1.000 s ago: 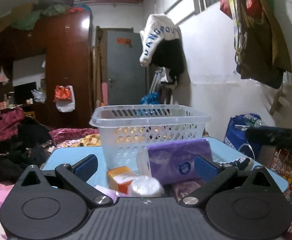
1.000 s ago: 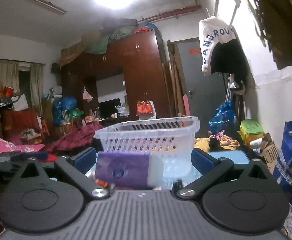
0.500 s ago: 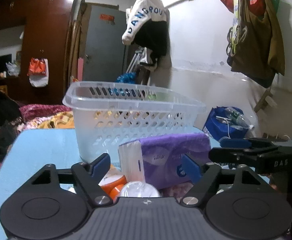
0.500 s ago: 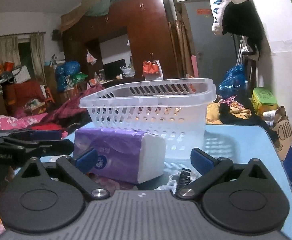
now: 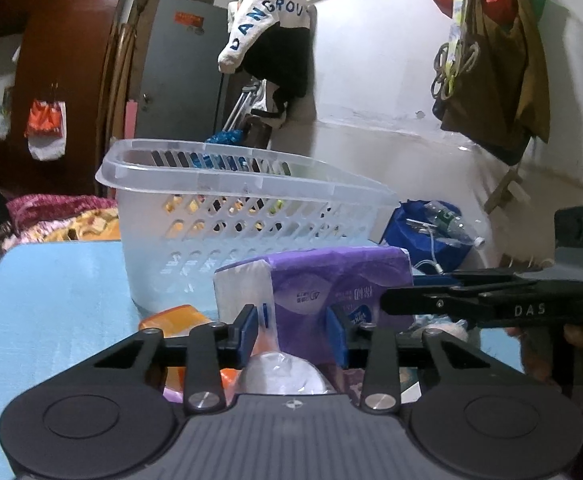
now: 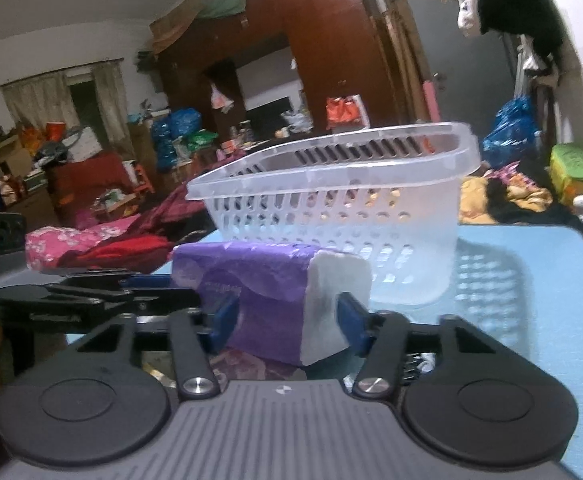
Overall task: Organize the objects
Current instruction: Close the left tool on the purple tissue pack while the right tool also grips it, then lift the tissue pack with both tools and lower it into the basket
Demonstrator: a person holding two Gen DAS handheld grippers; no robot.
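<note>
A purple tissue pack (image 5: 331, 284) lies on the blue table (image 5: 59, 292) in front of a clear plastic basket (image 5: 235, 216). My left gripper (image 5: 293, 338) is shut on the pack's near left end, where its clear wrapper flap sticks out. My right gripper (image 6: 287, 322) is shut on the same pack (image 6: 259, 280) at its white open end. The basket (image 6: 343, 208) looks empty from here. The right gripper also shows in the left wrist view (image 5: 491, 300), at the pack's right side.
An orange packet (image 5: 175, 320), a white wrapped round item (image 5: 287, 374) and a small metal spring (image 6: 411, 364) lie on the table close under the grippers. A blue bag (image 5: 431, 232) stands beyond the table's right edge. Clothes and clutter fill the room behind.
Both grippers moved forward onto the tissue pack and their jaws closed from wide open to gripping its two ends.
</note>
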